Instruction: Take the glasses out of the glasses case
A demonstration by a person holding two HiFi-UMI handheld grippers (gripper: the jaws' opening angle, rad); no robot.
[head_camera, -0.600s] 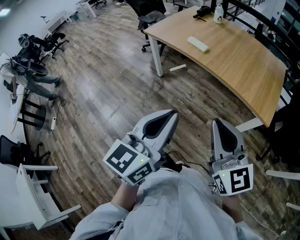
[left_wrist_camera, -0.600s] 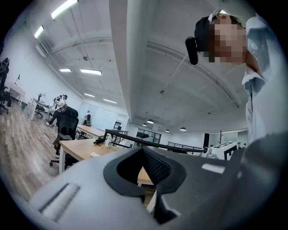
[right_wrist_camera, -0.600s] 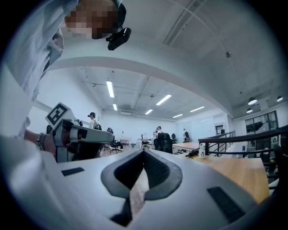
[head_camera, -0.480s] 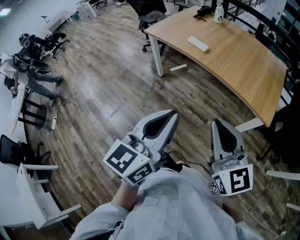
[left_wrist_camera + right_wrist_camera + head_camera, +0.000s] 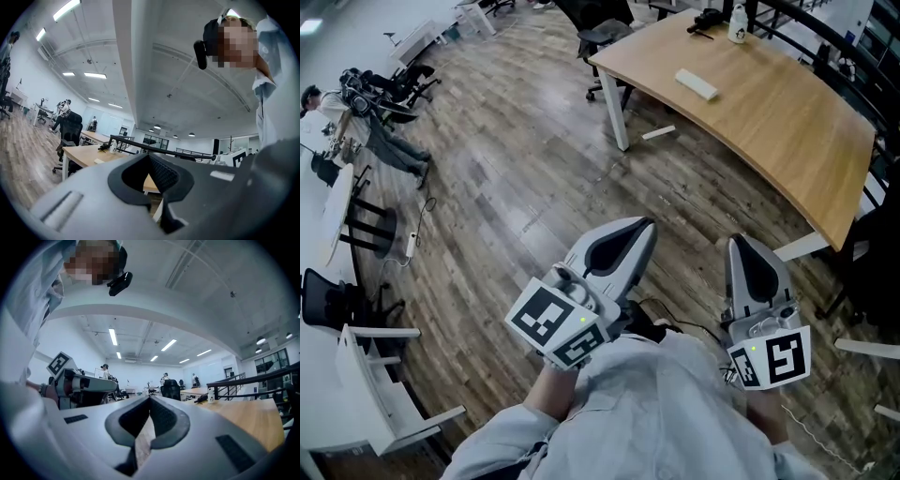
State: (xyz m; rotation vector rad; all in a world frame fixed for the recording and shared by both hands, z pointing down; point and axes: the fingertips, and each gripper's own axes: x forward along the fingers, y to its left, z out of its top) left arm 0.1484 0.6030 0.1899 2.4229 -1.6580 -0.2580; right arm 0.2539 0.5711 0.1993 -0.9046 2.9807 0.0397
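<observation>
Left gripper (image 5: 647, 225) is level over the floor, jaws pressed together with nothing between them. Right gripper (image 5: 737, 241) is the same, tips meeting, empty. The white case (image 5: 696, 85) lies flat near the desk's (image 5: 787, 131) far left corner, well apart from both.

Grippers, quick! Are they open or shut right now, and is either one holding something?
Left gripper: shut, jaw tips together, nothing between them.
Right gripper: shut, jaw tips together, nothing between them.

Curved wooden desk (image 5: 787, 122), white bottle (image 5: 737, 26) at its far end, black office chair (image 5: 602, 37) beside it, plank floor (image 5: 506, 178)
</observation>
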